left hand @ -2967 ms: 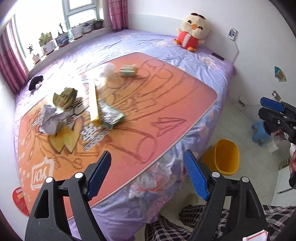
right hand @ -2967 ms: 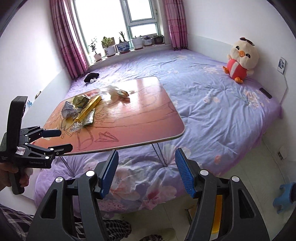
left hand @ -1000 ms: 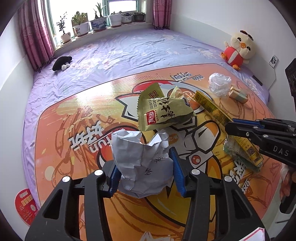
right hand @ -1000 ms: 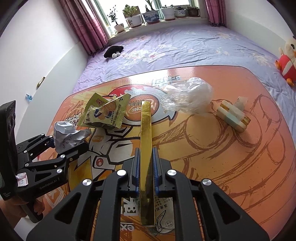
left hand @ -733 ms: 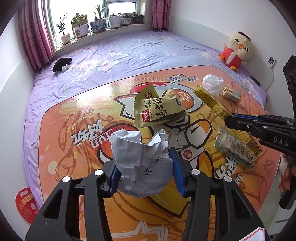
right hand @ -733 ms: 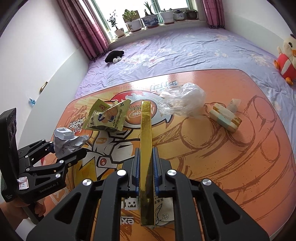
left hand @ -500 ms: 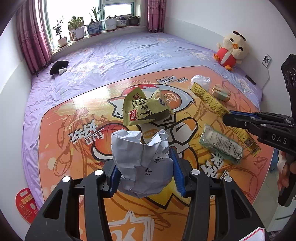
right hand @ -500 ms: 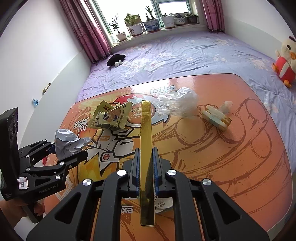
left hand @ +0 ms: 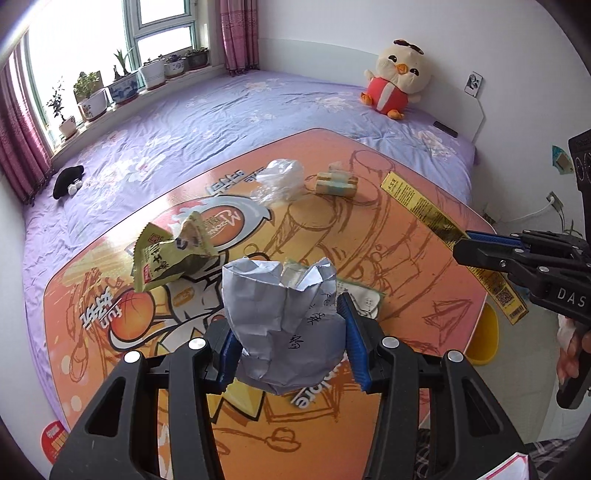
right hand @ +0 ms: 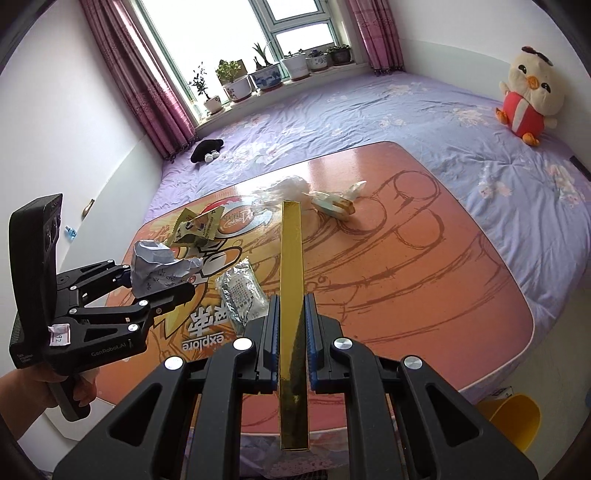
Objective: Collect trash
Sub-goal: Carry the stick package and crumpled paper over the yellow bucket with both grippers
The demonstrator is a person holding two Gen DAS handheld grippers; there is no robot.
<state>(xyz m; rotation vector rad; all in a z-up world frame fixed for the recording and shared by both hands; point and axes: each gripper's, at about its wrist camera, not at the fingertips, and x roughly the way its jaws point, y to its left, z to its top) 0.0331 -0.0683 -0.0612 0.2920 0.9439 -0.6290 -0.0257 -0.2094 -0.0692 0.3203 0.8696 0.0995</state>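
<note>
Left jaws (left hand: 288, 347) clamp crumpled paper (left hand: 284, 317), right jaws (right hand: 290, 332) gold box (right hand: 291, 295)

Daylight only, from the blown-out white window (right hand: 236, 33) far ahead of the jaws. Room bright, evenly lit. Glossy orange cartoon-print table (left hand: 406, 258) shows a pale glare patch ahead of the jaws; shadows soft and short. Heavy fisheye bend, dark vignette in the corners. Both views sharp, no motion blur worth noting.
</note>
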